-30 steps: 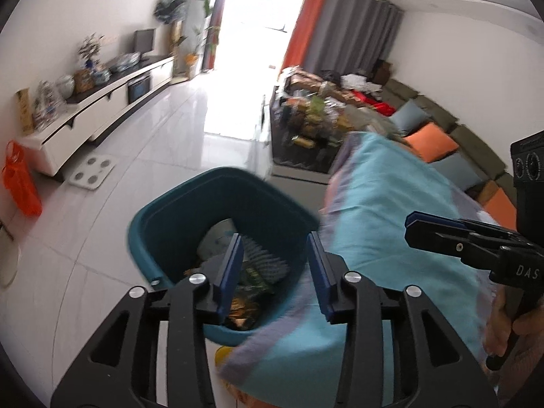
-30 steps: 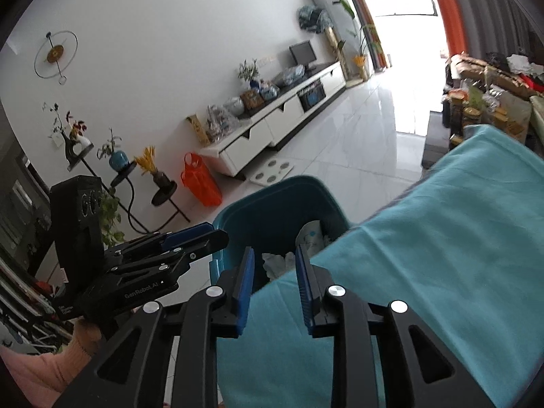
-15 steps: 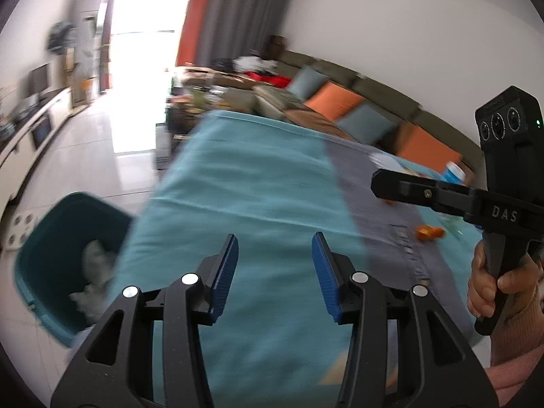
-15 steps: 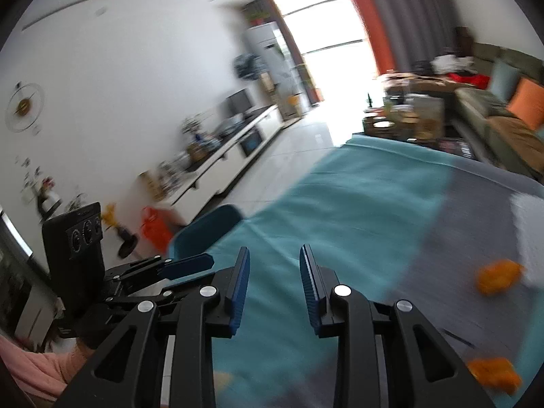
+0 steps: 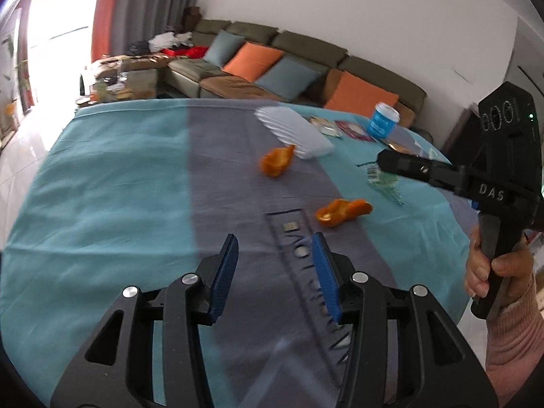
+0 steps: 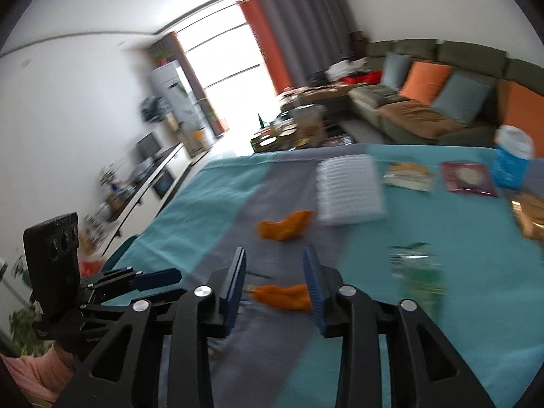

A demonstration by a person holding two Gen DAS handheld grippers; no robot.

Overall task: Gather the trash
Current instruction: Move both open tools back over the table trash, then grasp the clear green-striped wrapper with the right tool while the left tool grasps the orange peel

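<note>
Trash lies on a teal and grey tablecloth [image 5: 102, 187]. A near orange peel [image 5: 343, 211] and a far orange peel [image 5: 277, 161] lie on the grey stripe. The near peel [image 6: 282, 297] sits between and just beyond my right gripper's fingers. My left gripper [image 5: 273, 261] is open and empty, short of the near peel. My right gripper [image 6: 273, 272] is open and empty; it shows from the side in the left wrist view [image 5: 401, 163]. A green wrapper [image 5: 386, 180] lies under it.
A white ridged tray [image 5: 295, 129], a blue cup [image 5: 383, 119] and flat snack packets [image 6: 467, 176] lie at the table's far side. A sofa with orange and blue cushions [image 5: 306, 68] stands behind. A cluttered low table [image 6: 299, 129] is by the window.
Both grippers have swung from the teal trash bin at the table's left edge to over the table. The peels, tray and cup have come into view. Both stay open.
</note>
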